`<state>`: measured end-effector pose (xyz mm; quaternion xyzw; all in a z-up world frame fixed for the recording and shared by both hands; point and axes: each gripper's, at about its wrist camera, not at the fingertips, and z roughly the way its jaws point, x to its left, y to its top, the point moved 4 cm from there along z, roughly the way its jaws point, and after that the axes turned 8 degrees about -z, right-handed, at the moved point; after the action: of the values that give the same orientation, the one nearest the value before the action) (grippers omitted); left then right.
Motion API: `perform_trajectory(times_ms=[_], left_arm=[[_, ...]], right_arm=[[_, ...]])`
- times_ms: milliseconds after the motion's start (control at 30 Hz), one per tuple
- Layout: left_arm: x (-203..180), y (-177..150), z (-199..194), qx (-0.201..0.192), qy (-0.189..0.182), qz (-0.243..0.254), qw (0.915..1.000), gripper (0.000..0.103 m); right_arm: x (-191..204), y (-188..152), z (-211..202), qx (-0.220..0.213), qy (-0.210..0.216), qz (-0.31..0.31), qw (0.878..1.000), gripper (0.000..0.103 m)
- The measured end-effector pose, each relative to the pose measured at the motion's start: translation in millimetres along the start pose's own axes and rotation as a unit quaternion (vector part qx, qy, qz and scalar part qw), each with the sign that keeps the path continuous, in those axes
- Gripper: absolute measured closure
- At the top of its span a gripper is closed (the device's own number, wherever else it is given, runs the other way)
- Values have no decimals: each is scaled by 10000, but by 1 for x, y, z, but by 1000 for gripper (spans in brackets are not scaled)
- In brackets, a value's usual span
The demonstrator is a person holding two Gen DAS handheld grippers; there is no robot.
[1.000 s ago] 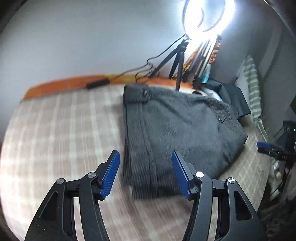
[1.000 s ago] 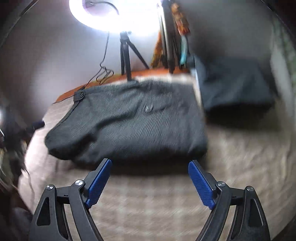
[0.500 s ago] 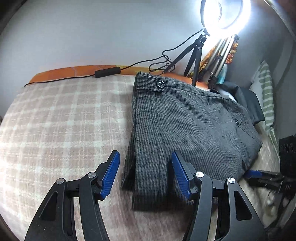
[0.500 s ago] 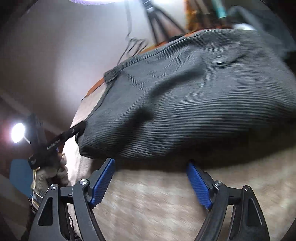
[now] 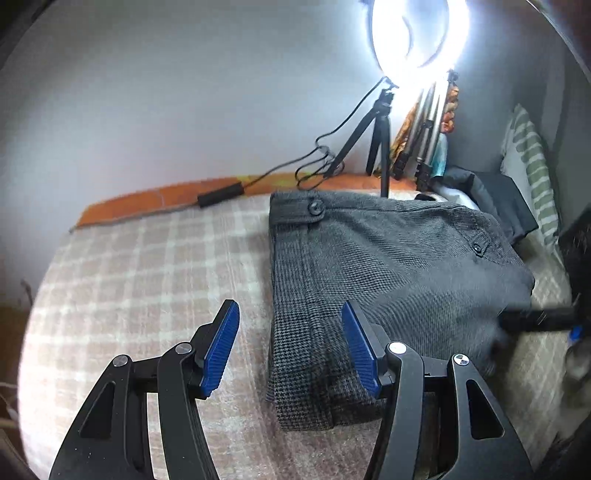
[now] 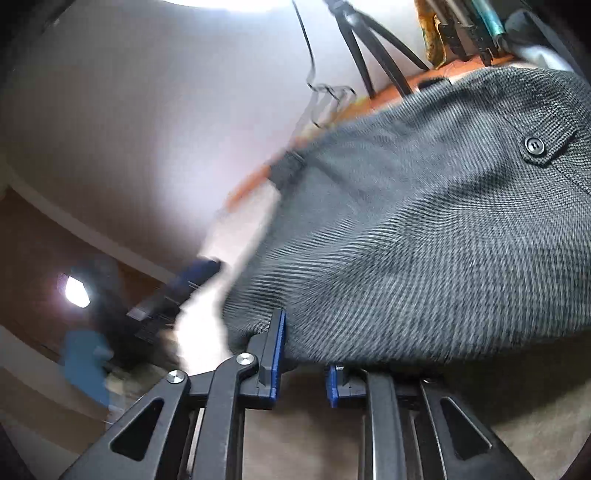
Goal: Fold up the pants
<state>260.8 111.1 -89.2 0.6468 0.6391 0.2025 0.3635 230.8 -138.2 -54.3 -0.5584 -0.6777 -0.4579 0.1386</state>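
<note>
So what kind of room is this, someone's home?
Probably a bedroom: the grey pants lie on a bed with a checked blanket, a striped pillow leans by the wall, and a ring light stands behind.

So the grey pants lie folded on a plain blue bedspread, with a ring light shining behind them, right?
Not quite. The bedspread is beige and checked, not plain blue, as the left wrist view shows. The grey pants do lie folded on it, with the ring light behind.
</note>
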Motion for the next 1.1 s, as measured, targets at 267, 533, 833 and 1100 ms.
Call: perform_trajectory(times_ms=[267, 533, 833, 1100], left_arm=[[-45, -15, 12, 184, 47, 1001, 9948, 46], [-32, -32, 51, 418, 707, 1415, 9865, 43], [-23, -10, 32, 180, 610, 860, 9943, 43], [-86, -3, 21, 53, -168, 1002, 9948, 43]], right_arm=[[-15, -27, 33, 618, -692, -157, 9956, 76], [14, -41, 60, 520, -435, -595, 9959, 38], [9, -58, 34, 784, -609, -709, 9925, 57], [-60, -56, -62, -132, -1566, -11, 9876, 32]])
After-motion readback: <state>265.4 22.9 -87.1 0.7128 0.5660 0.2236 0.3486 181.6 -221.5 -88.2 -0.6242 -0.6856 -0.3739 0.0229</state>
